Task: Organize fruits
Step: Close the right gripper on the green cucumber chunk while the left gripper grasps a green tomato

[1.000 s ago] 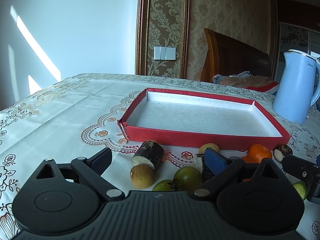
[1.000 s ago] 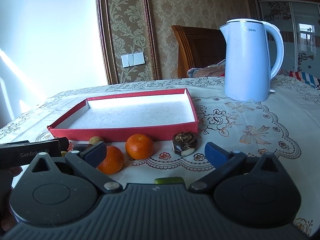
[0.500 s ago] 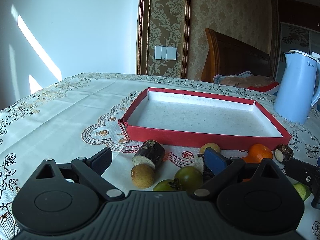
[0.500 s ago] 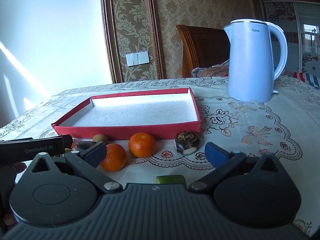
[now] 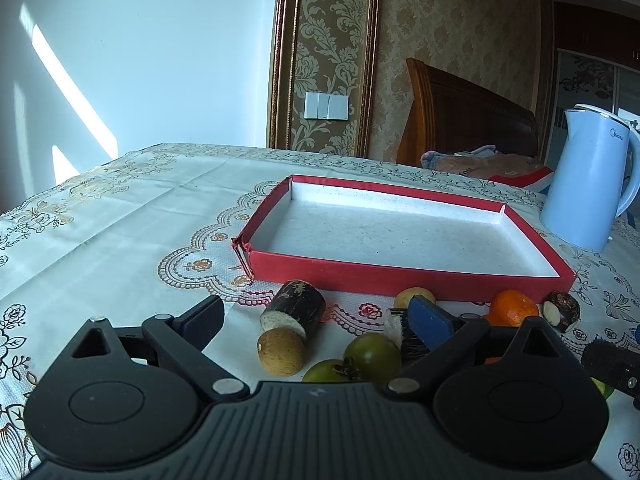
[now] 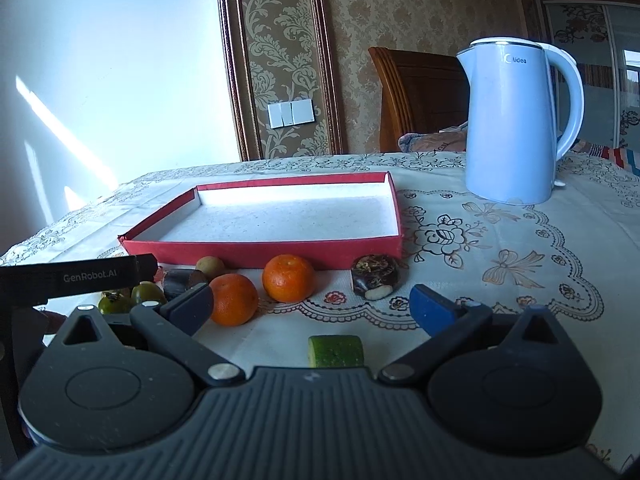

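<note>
Nothing sorted yet as far as I can see: the red tray (image 6: 260,249) is bare inside in both views, white floor showing edge to edge. All the fruit sits on the tablecloth (image 6: 500,240) in a loose row just in front of the tray's near wall. From the right wrist I count two oranges (image 6: 233,299) side by side, a dark cut piece (image 6: 375,276) near the tray's right corner, a green chunk (image 6: 336,351) closest to me between my fingers, a small tan fruit (image 6: 209,265) against the tray wall, and a dark piece (image 6: 182,280) next to it. From the left wrist: a cane-like stub (image 5: 294,310), a longan (image 5: 281,352) touching it, two green tomatoes (image 5: 372,354) touching each other. My left gripper (image 5: 316,320) is spread wide with nothing in it, hovering low over the left end of the row. My right gripper (image 6: 311,309) is also wide and empty, over the right end; the green chunk lies between its fingers but isn't pinched. Kettle (image 6: 516,124) stands well apart to the right, not in the way. My read: task is at zero, every piece left to move, first grasp not yet made. Likely first picks are the green chunk on the right and the longan on the left.
</note>
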